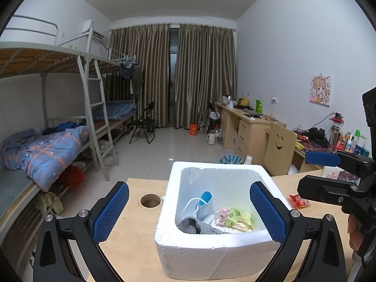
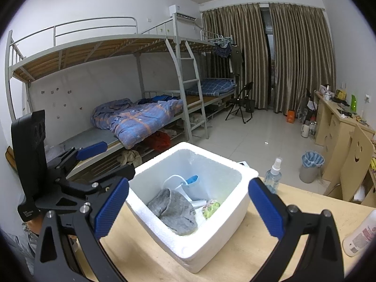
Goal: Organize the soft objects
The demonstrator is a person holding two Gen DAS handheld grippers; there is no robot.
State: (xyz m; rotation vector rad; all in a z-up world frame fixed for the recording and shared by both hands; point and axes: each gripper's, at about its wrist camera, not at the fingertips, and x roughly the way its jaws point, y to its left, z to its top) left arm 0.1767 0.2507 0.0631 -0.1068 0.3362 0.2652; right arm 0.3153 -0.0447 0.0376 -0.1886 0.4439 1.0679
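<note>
A white foam box stands on the wooden table. Inside lie a grey cloth, a white pouch with a blue tab and a yellow-green and pink wrapper. My left gripper is open and empty, its blue pads wide apart in front of the box. In the right wrist view the box holds the grey cloth and the pouch. My right gripper is open and empty, spread before the box. Each gripper shows in the other's view, at the right and at the left.
A round hole is in the table left of the box. A red packet lies to its right. A spray bottle and a white bottle stand on the table. Bunk beds, chairs, desks and a bin lie beyond.
</note>
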